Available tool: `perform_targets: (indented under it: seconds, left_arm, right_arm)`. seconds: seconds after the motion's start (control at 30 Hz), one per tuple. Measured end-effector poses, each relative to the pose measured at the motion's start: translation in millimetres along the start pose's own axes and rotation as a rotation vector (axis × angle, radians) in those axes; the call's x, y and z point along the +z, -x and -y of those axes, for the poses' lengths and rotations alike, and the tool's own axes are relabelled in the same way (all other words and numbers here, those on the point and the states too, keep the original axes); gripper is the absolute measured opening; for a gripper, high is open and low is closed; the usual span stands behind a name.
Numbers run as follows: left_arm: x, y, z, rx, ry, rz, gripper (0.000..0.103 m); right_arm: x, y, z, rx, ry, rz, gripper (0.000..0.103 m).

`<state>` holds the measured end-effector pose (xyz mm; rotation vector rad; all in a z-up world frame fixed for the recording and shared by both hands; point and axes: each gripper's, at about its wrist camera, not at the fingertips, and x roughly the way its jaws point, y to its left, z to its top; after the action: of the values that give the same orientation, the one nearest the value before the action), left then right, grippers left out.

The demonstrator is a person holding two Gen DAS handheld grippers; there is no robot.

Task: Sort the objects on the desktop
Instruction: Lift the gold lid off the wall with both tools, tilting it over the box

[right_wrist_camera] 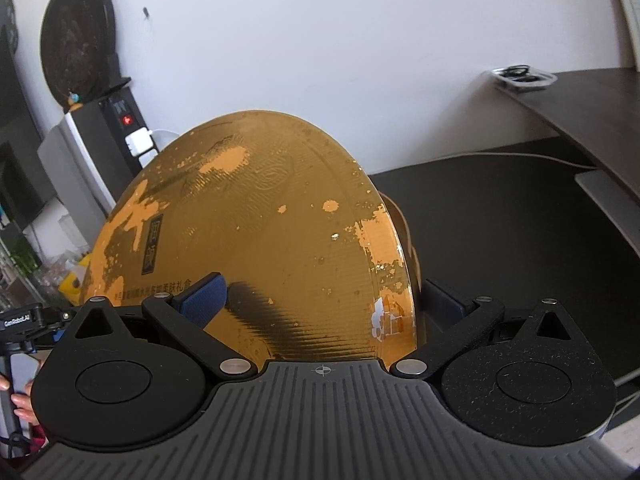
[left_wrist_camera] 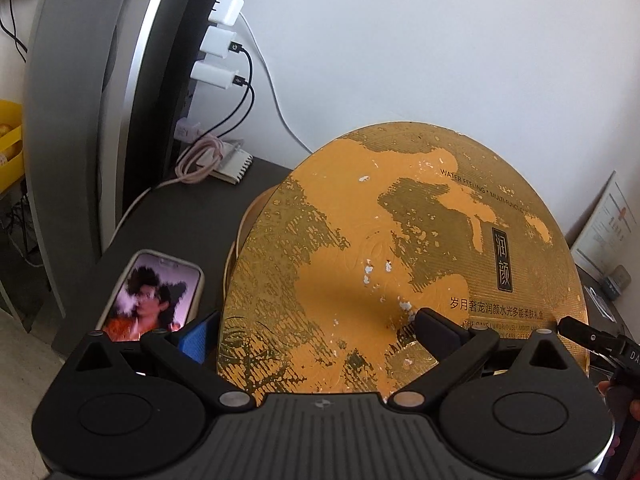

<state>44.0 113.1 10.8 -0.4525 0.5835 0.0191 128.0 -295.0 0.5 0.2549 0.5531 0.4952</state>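
Both sets of jaws stand wide, and one round gold gift-box lid (left_wrist_camera: 400,264) sits between each pair: the left gripper (left_wrist_camera: 316,332) has its blue-padded finger (left_wrist_camera: 196,338) at the lid's left edge and its other finger (left_wrist_camera: 438,330) lying over the printed face, while the right gripper (right_wrist_camera: 320,300) has one blue pad (right_wrist_camera: 202,294) over the face and the other finger (right_wrist_camera: 452,300) beyond the lid's right rim. Whether either pair actually presses on the lid cannot be told. The lid is tilted up on edge, its worn gold-and-orange face toward the cameras, its rounded top rising toward the white wall (left_wrist_camera: 440,60), with a vertical label of two characters and a line of Chinese print near its lower edge. Behind it shows one tan round box base (right_wrist_camera: 404,232), its inside hidden. All this stands on the dark table (left_wrist_camera: 192,216). Left of the lid lies one phone (left_wrist_camera: 154,296), screen lit, face up. Farther back, three white chargers (left_wrist_camera: 222,44) sit in a vertical power strip, with one coiled pink cable (left_wrist_camera: 198,160) beneath them. In the right wrist view one clear tray (right_wrist_camera: 524,76) holding dark small items rests on a raised shelf at upper right.
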Motion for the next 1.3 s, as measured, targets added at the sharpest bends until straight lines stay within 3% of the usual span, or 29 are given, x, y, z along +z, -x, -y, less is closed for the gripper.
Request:
perform_targets:
  seconds: [0.53, 1.0, 1.3]
  left_arm:
    - [46, -38, -37, 0.052, -0.012, -0.020, 0.101]
    - [61, -73, -29, 0.081, -0.028, -0.071, 0.101]
    - [62, -81, -21, 0.101, -0.060, -0.091, 0.101]
  right_arm:
    - [32, -73, 3, 0.005, -0.041, -0.045, 0.102]
    - [53, -112, 10, -0.047, -0.085, -0.090, 0.102]
    - [50, -123, 24, -0.076, -0.159, -0.144, 0.102]
